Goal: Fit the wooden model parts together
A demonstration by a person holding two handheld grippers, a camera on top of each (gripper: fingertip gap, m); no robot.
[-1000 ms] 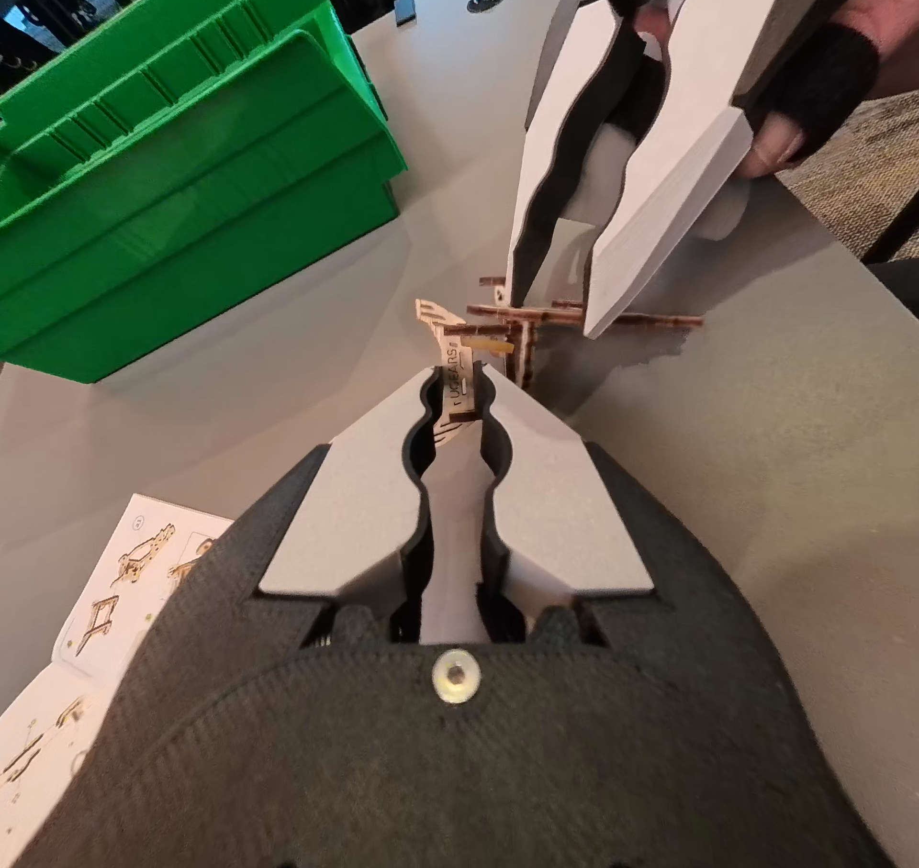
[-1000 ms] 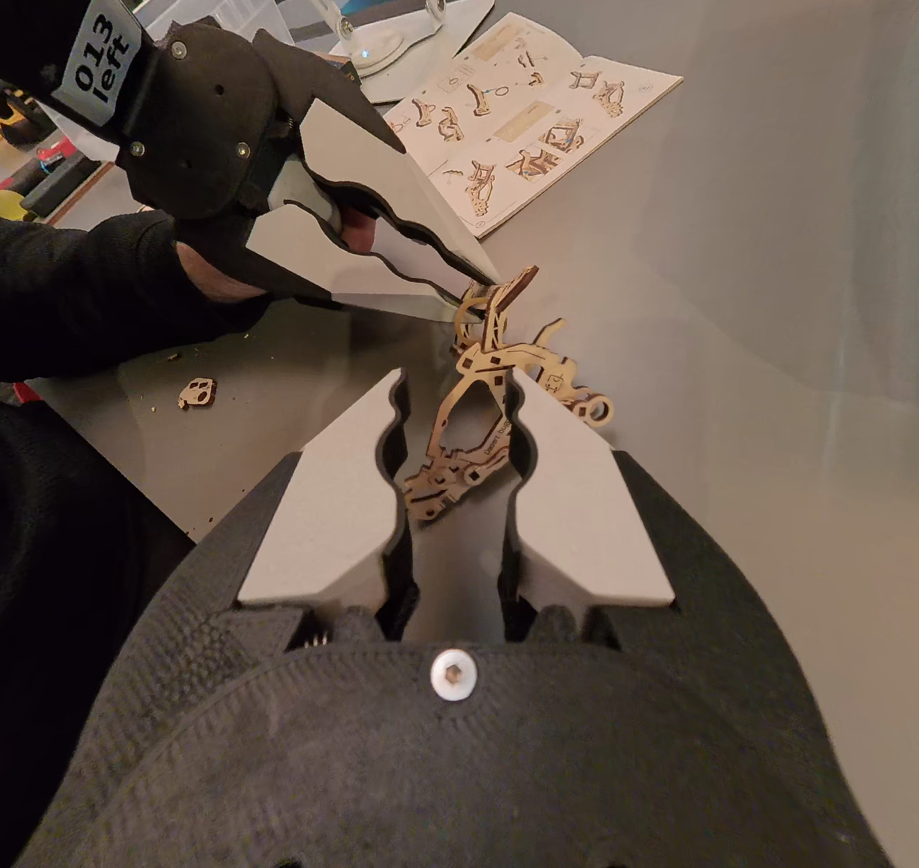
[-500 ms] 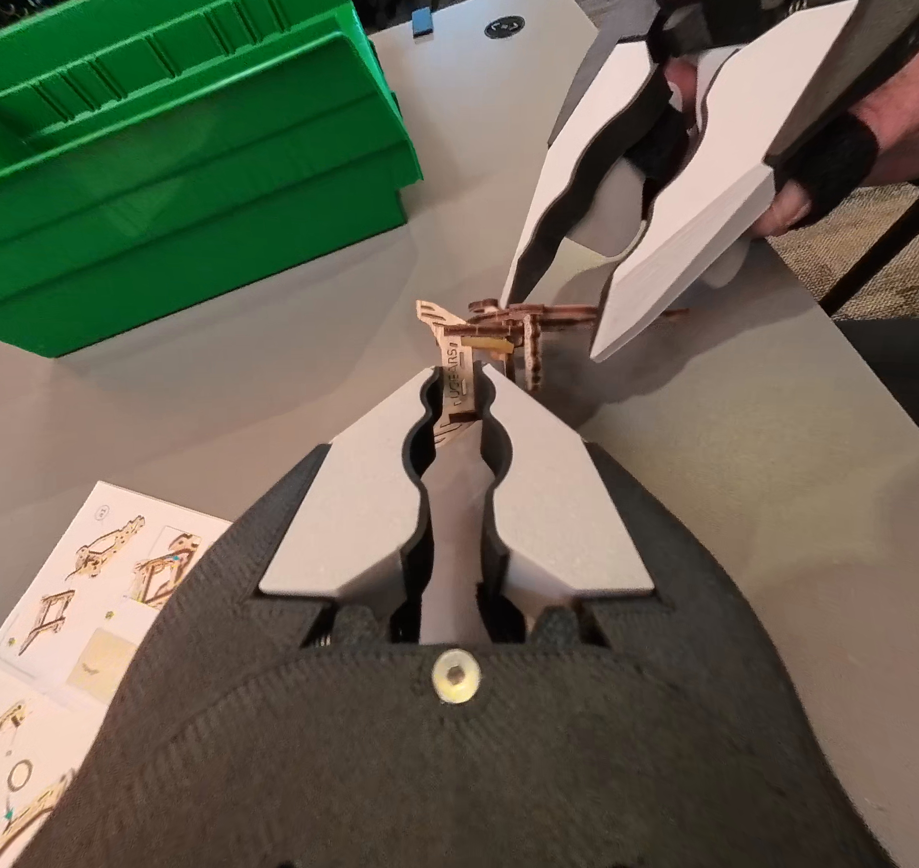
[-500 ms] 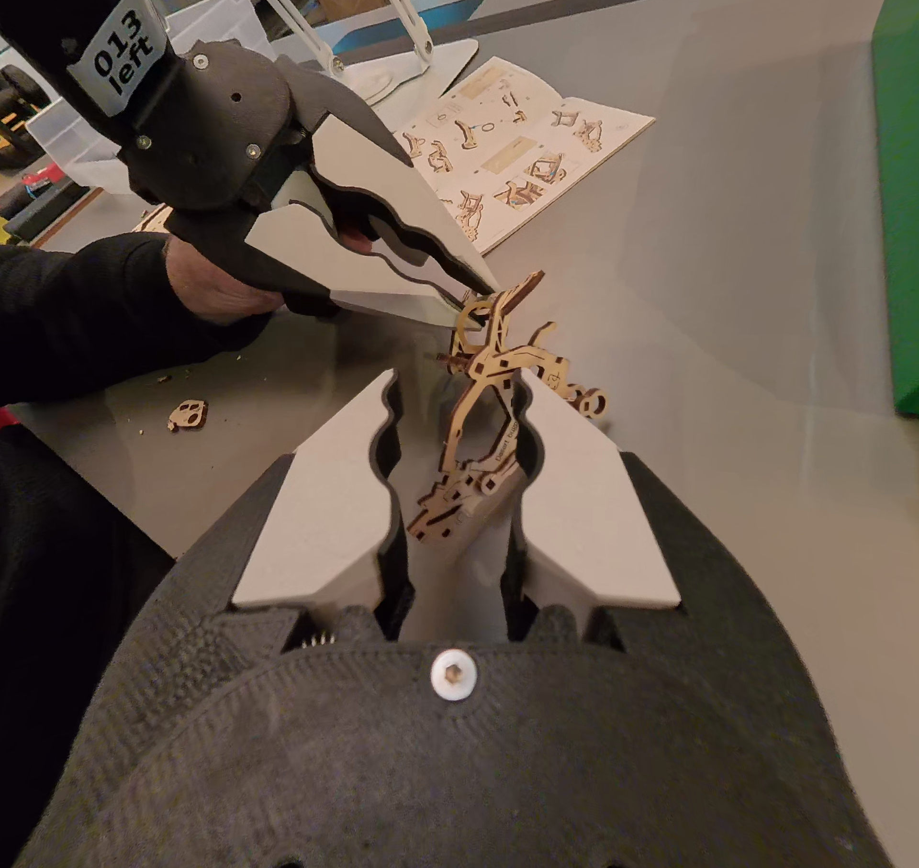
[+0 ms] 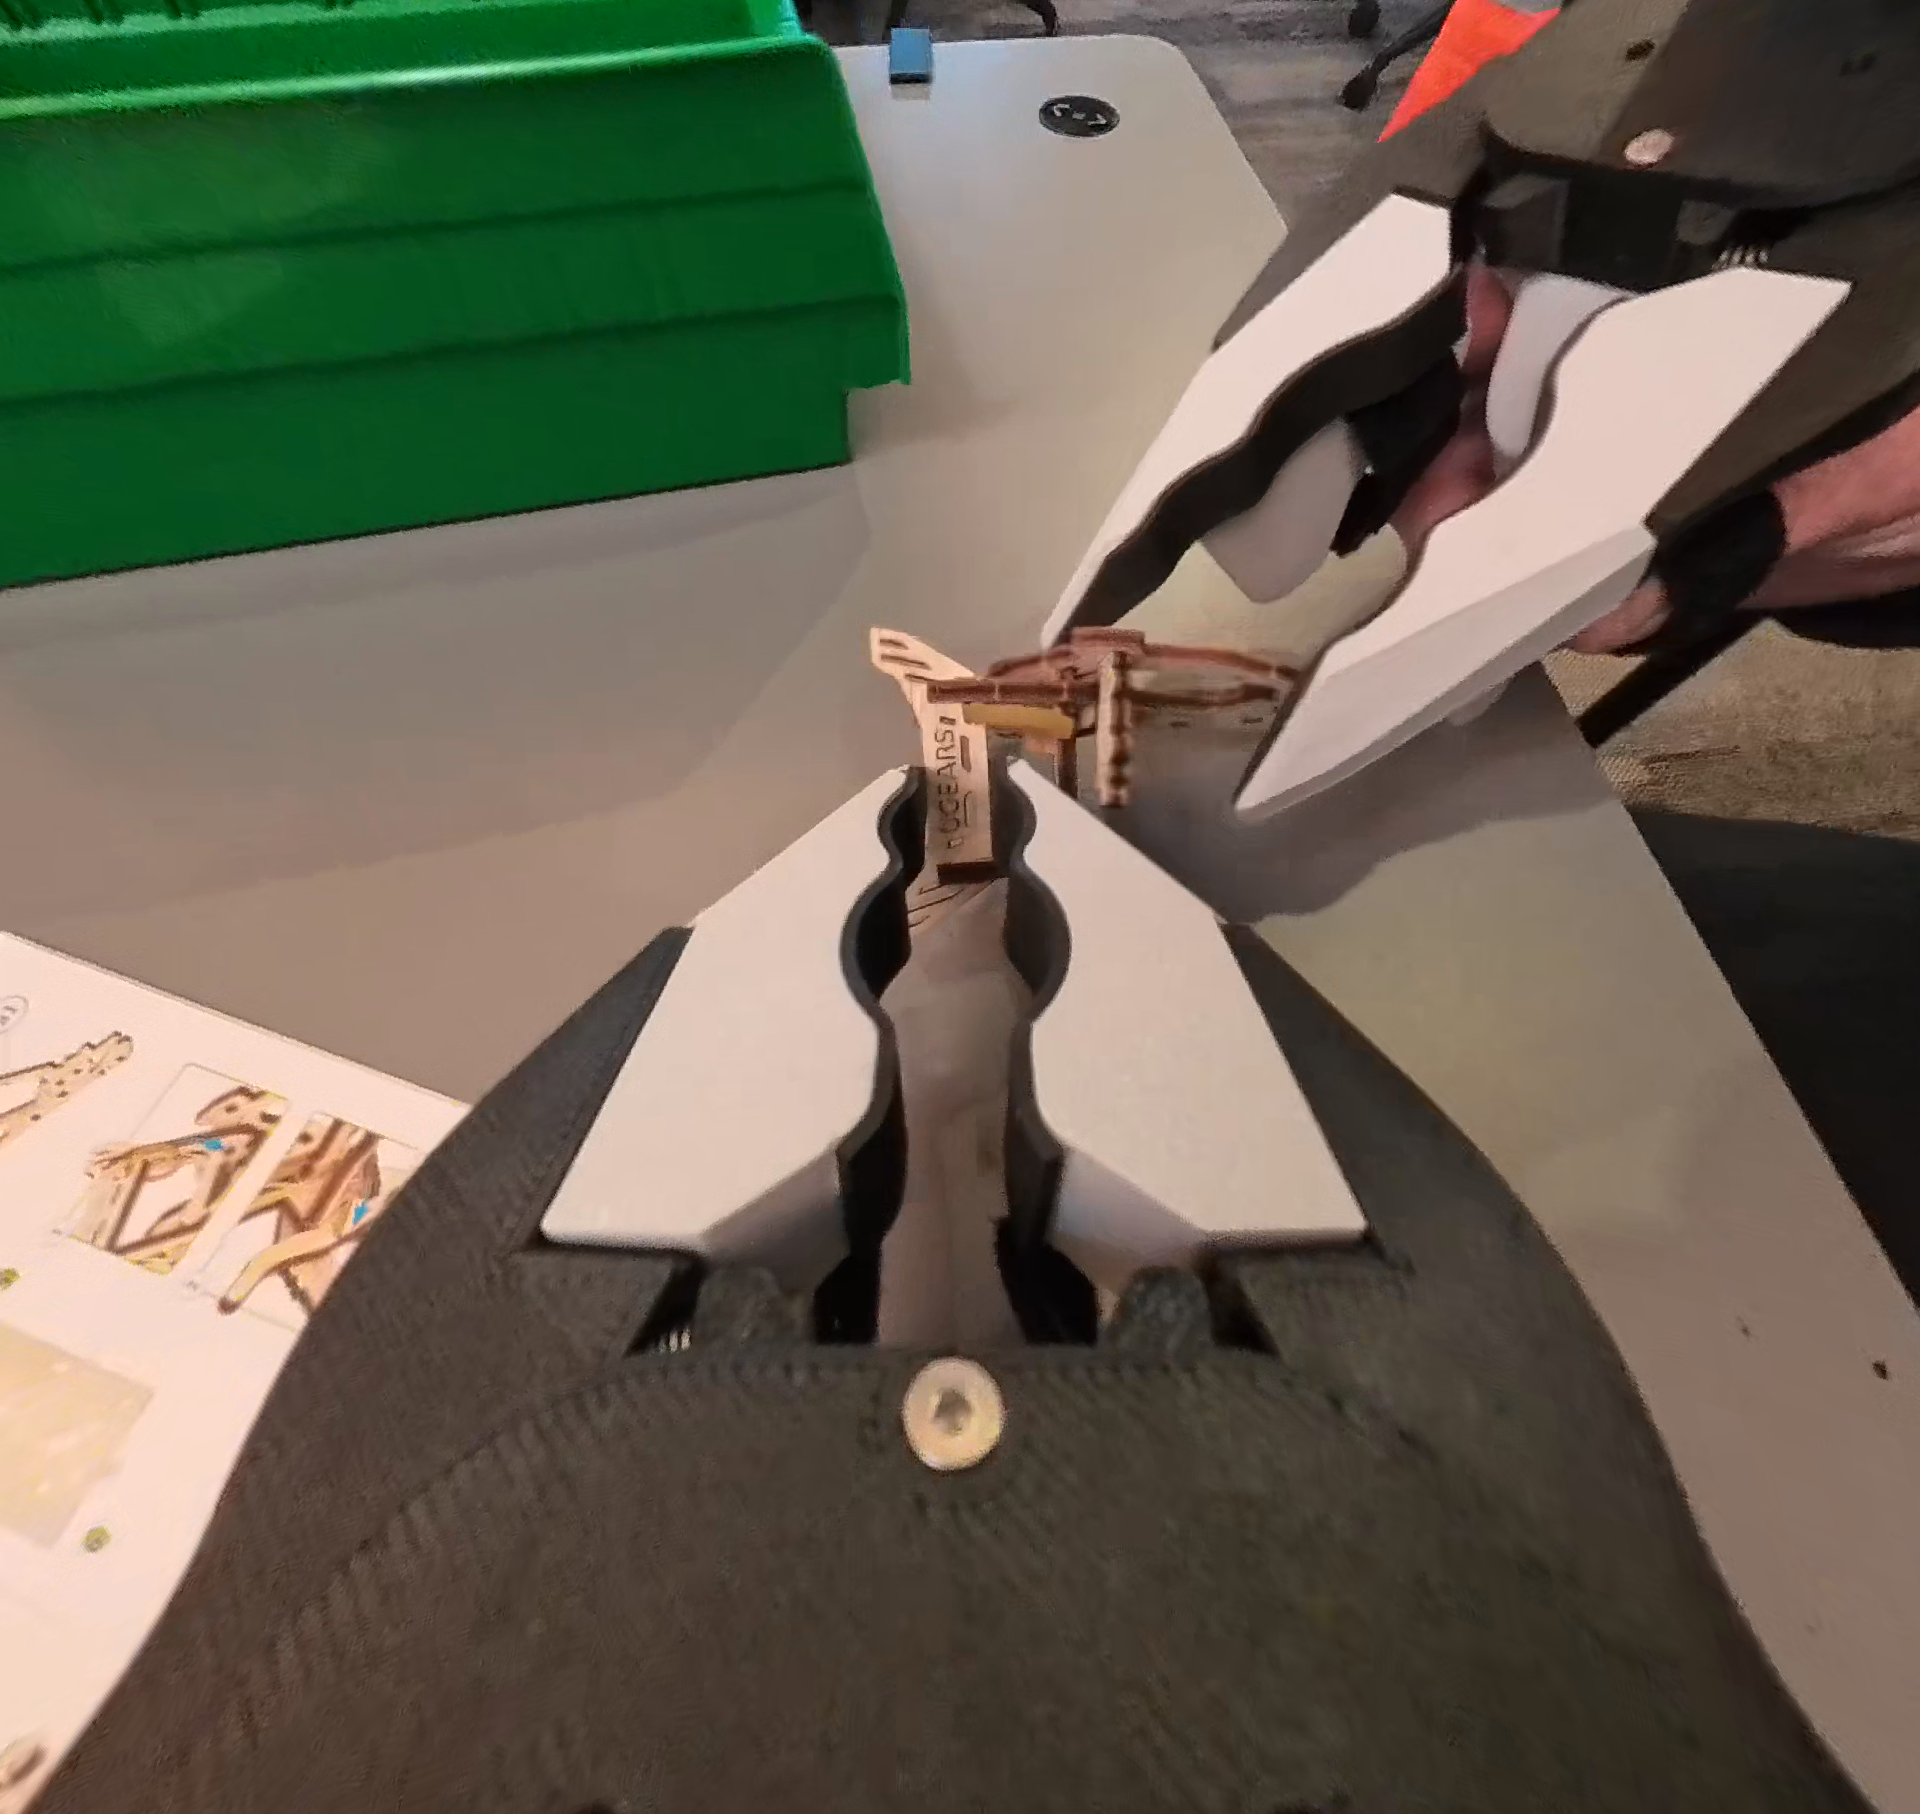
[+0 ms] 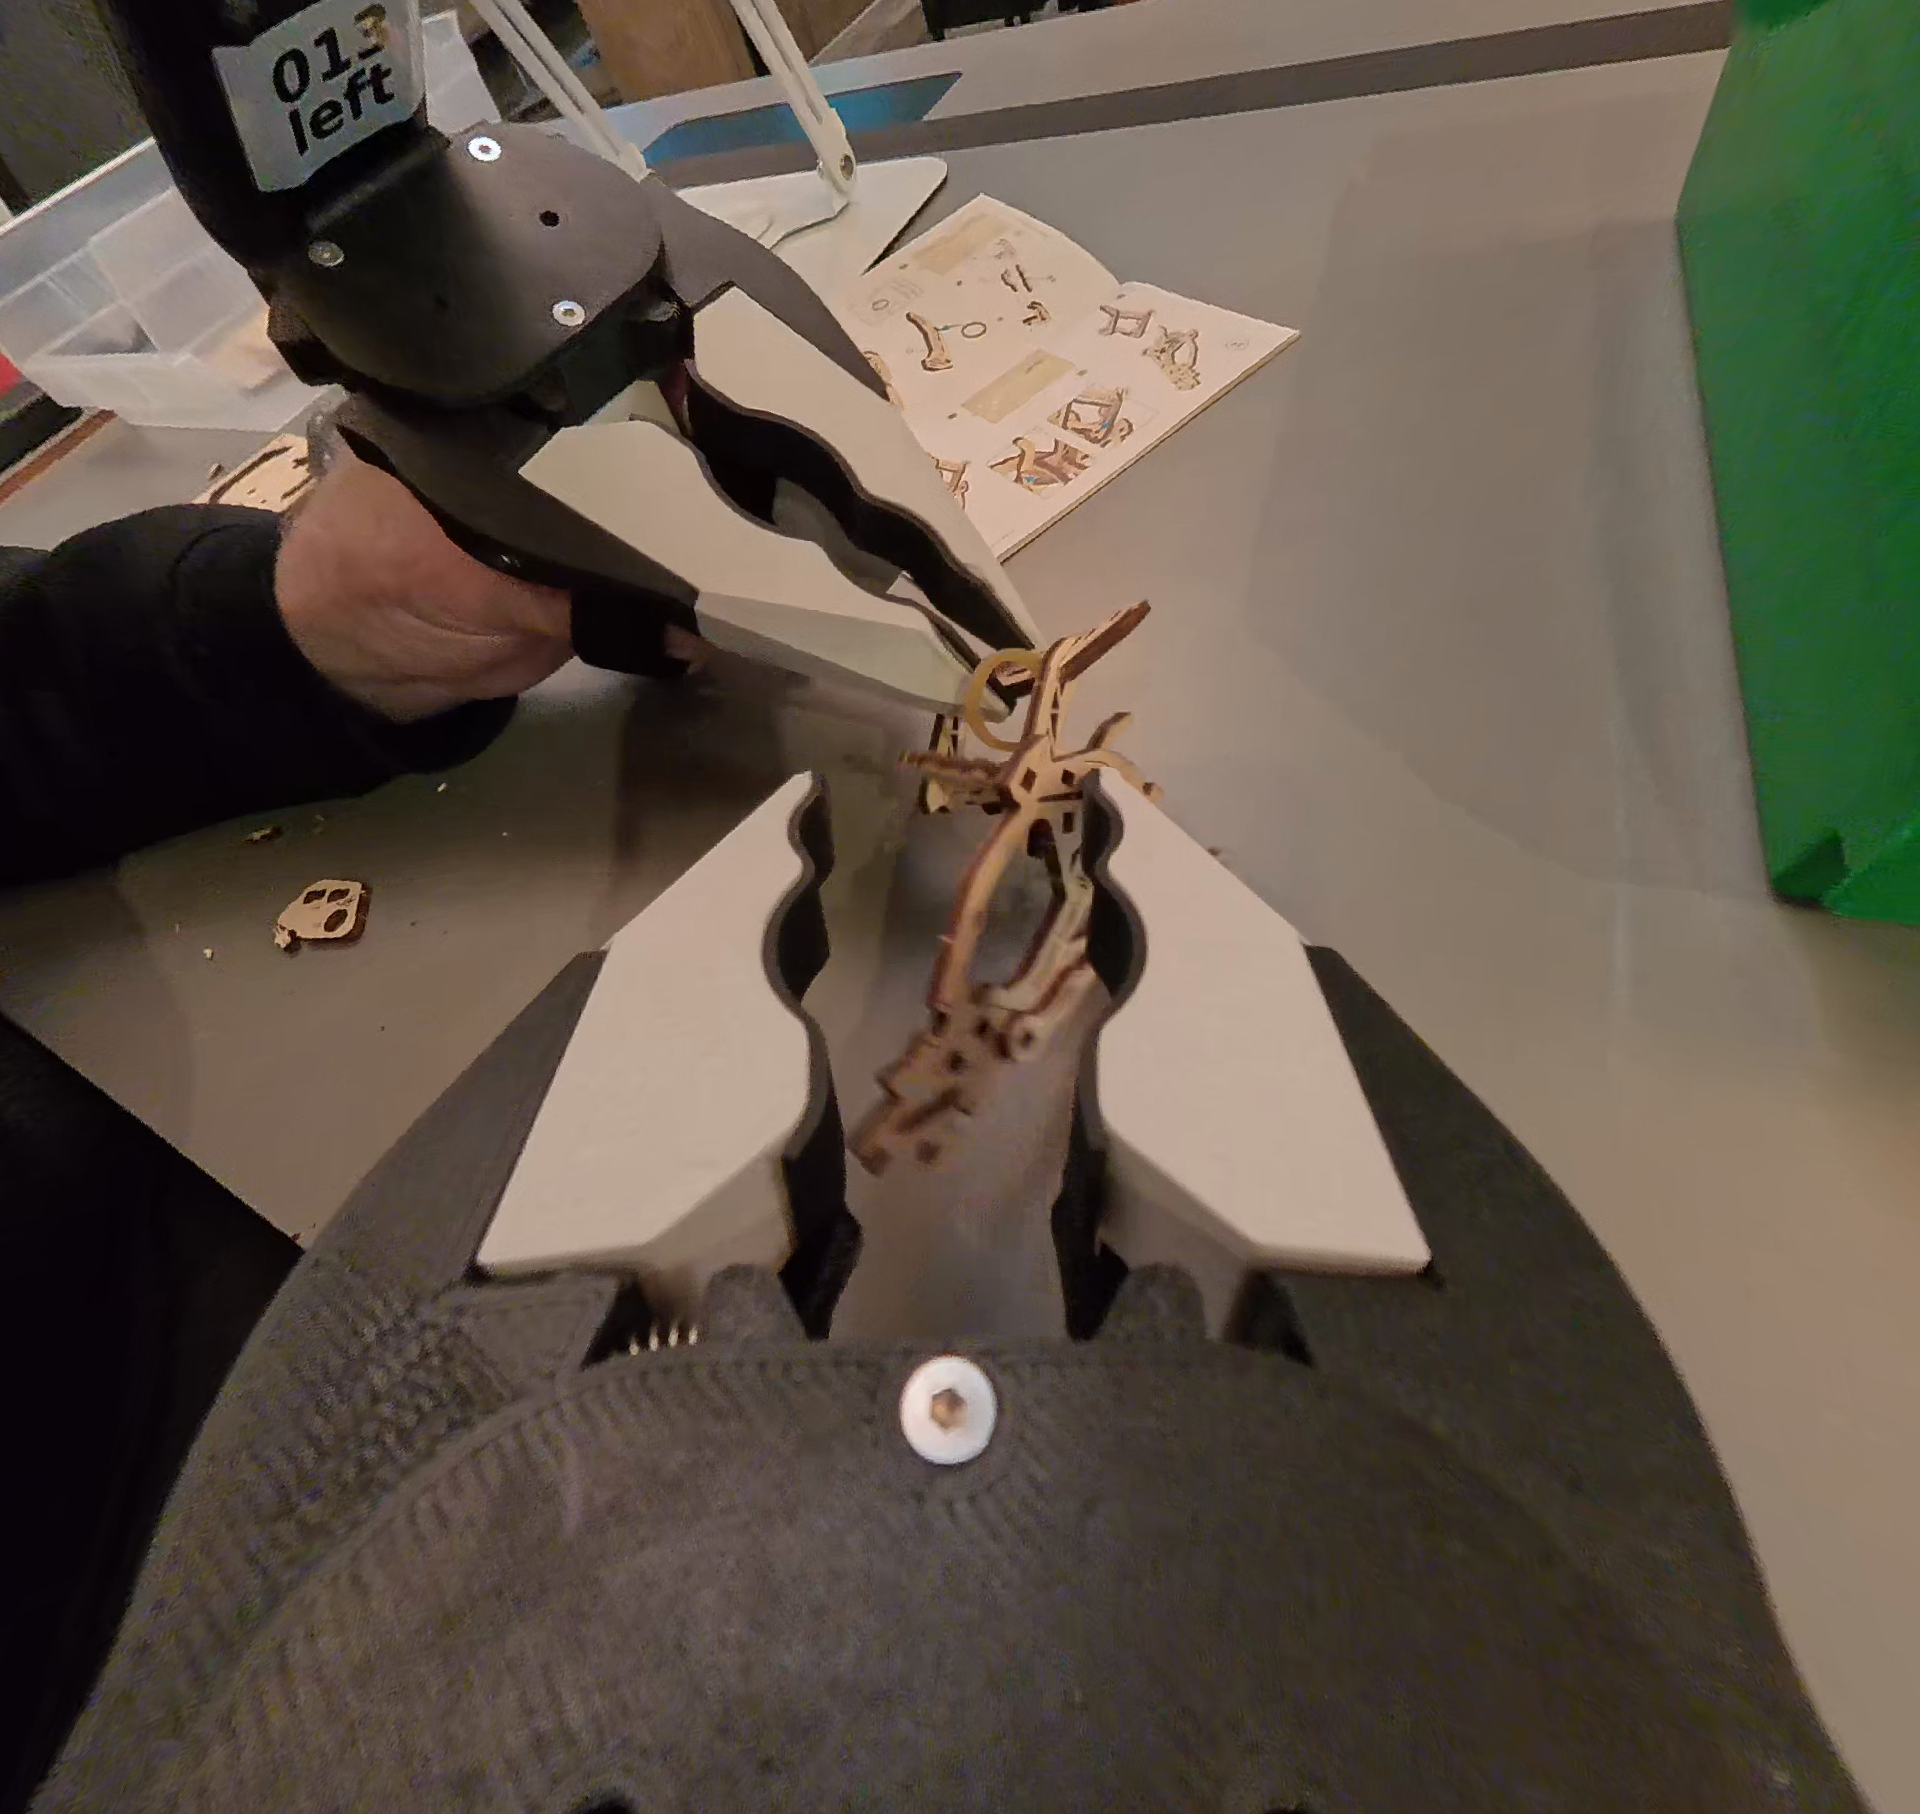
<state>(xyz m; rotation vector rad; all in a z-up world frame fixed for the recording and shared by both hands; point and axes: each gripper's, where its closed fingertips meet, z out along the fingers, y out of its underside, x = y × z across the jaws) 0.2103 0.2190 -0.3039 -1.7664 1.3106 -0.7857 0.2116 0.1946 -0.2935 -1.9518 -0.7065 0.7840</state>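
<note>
A small laser-cut wooden model [image 5: 1112, 694] hangs just above the grey table [image 5: 623, 725]. My left gripper [image 5: 961, 777] is shut on its flat engraved strip [image 5: 956, 808]. In the right wrist view the left gripper [image 6: 992, 694] comes in from the upper left and pinches the model's top end. My right gripper [image 6: 956, 788] is open around the model's long frame [image 6: 1023, 891], which leans against the right finger [image 6: 1195, 985]. The left finger stands apart from it. In the left wrist view the right gripper [image 5: 1153, 715] straddles the model's far end.
A green bin [image 5: 416, 310] stands at the back left and shows at the right edge of the right wrist view [image 6: 1818, 414]. An instruction booklet [image 5: 156, 1193] lies open. A small loose wooden piece [image 6: 324, 912] and crumbs lie near the person's sleeve. A white stand base [image 6: 831, 195] is behind.
The model has turned more upright between my right fingers. The right gripper has swung out to the right and stays open. The left gripper keeps its grip.
</note>
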